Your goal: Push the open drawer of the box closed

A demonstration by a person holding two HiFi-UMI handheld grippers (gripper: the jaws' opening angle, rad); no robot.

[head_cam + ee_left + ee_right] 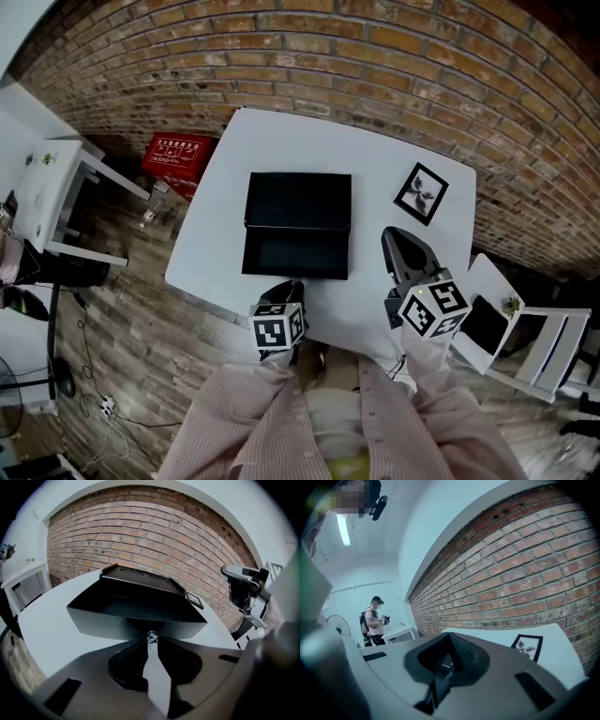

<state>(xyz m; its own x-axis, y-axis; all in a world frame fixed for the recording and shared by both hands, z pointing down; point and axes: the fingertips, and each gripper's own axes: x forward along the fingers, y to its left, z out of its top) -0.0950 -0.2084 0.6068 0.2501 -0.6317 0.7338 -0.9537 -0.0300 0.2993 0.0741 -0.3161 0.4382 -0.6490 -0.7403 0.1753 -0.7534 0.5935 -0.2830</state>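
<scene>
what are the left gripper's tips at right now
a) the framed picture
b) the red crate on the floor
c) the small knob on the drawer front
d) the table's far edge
c: in the left gripper view the left gripper has its narrow tips meeting at the knob on the front of the open drawer, while the framed picture lies away to the right on the table.

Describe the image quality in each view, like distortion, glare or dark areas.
Head view: wide-angle lens bows the brick wall into an arc; the black box shows almost no inner detail. Left gripper view: black vignetted corners, drawer knob sharp, near foreground soft. Right gripper view: ceiling light blown out, wall curved.
</scene>
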